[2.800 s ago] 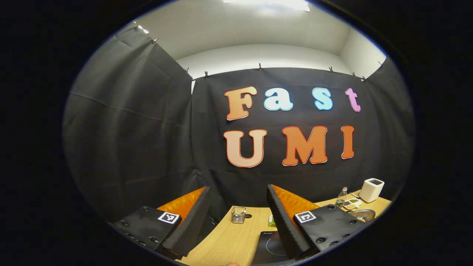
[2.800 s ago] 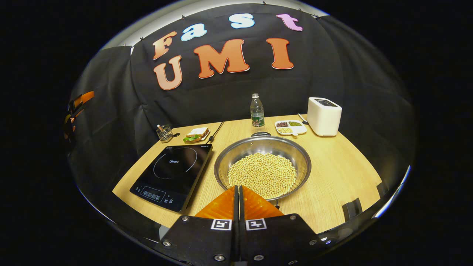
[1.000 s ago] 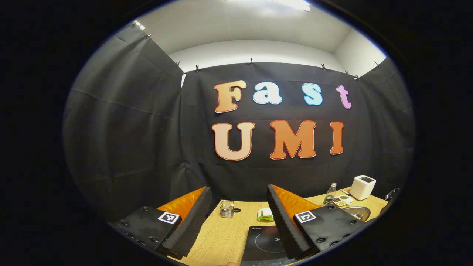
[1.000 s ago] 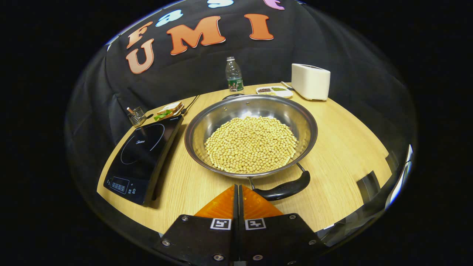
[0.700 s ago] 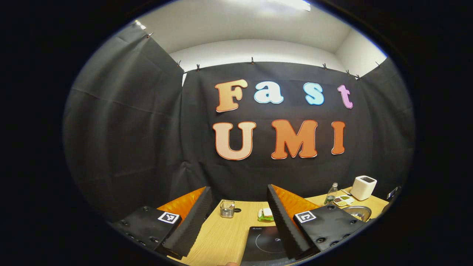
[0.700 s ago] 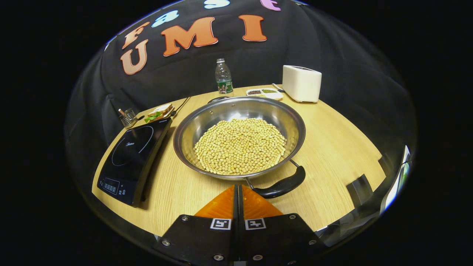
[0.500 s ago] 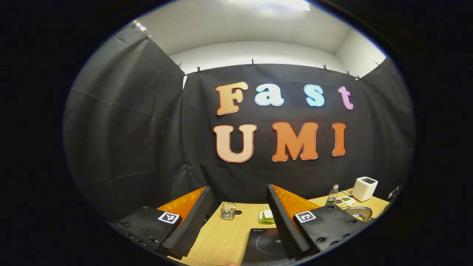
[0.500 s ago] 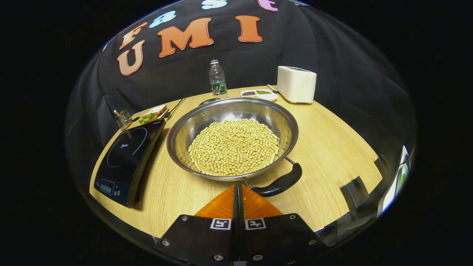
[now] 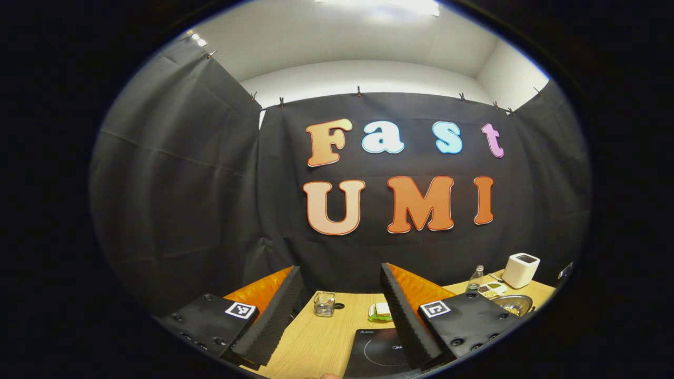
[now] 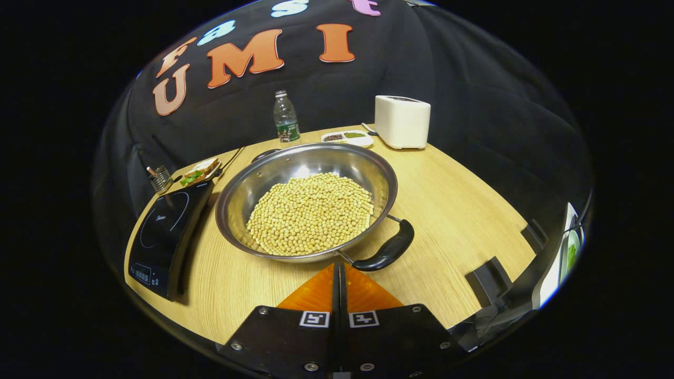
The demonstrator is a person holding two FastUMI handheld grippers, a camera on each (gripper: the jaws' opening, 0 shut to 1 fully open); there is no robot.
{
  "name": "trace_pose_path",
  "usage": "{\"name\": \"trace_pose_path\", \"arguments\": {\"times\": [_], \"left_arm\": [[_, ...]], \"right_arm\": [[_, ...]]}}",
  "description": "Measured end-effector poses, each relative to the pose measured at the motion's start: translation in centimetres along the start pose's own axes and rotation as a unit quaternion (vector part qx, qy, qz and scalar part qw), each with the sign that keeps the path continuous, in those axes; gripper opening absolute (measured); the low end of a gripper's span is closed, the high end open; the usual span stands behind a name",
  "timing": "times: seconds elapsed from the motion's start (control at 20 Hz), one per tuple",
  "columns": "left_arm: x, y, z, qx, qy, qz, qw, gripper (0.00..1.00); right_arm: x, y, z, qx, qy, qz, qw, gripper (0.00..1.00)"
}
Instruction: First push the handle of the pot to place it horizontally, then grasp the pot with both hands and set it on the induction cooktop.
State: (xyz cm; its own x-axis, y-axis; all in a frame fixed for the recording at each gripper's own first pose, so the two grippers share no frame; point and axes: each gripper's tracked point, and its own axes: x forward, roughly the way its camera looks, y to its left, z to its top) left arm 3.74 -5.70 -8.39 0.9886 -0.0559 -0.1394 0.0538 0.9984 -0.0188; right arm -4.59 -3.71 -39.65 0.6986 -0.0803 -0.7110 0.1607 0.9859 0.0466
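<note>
Just beyond right gripper [image 10: 339, 267] closed empty jaws: pot handle [image 10: 384, 251]; left gripper [image 9: 339, 273] jaws wide.

Pot [image 10: 295, 173]: polished metal, mirror-bright inner wall with reflections. Handle [image 10: 387, 251]: smooth glossy black plastic on thin metal brackets. Beans [image 10: 310, 213]: matt, pale yellow.

Cooktop [image 10: 160, 229]: flat glossy black glass top, faint white ring print.

Table [image 10: 453, 210]: light wood-grain surface, smooth, low sheen.

Toaster [image 10: 402, 121]: smooth white plastic, matt. Bottle [image 10: 285, 118]: clear plastic. Rack [image 9: 324, 303] at the far left edge: thin metal wire.

Booth wall [image 9: 184, 200]: matt black cloth, creased.

Left gripper [image 9: 337, 310]: pads [image 9: 400, 316] finely ribbed, matt.
</note>
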Motion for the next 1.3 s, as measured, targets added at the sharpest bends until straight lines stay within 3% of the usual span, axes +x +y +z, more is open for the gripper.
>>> {"name": "trace_pose_path", "arguments": {"times": [0.45,0.6,1.3], "left_arm": [[1.0,-0.1,-0.8,-0.002,0.009,0.002,1.0,0.99],[1.7,-0.4,-1.2,-0.004,0.015,0.001,1.0,0.98],[4.4,-0.9,-2.8,-0.008,0.032,0.004,0.999,0.98]], "right_arm": [[2.3,-3.0,0.6,0.013,-0.002,-0.04,0.999,0.0],[2.8,-3.2,0.7,0.045,0.004,-0.032,0.998,0.0],[7.0,-6.9,3.9,0.079,-0.007,-0.061,0.995,0.0]]}}
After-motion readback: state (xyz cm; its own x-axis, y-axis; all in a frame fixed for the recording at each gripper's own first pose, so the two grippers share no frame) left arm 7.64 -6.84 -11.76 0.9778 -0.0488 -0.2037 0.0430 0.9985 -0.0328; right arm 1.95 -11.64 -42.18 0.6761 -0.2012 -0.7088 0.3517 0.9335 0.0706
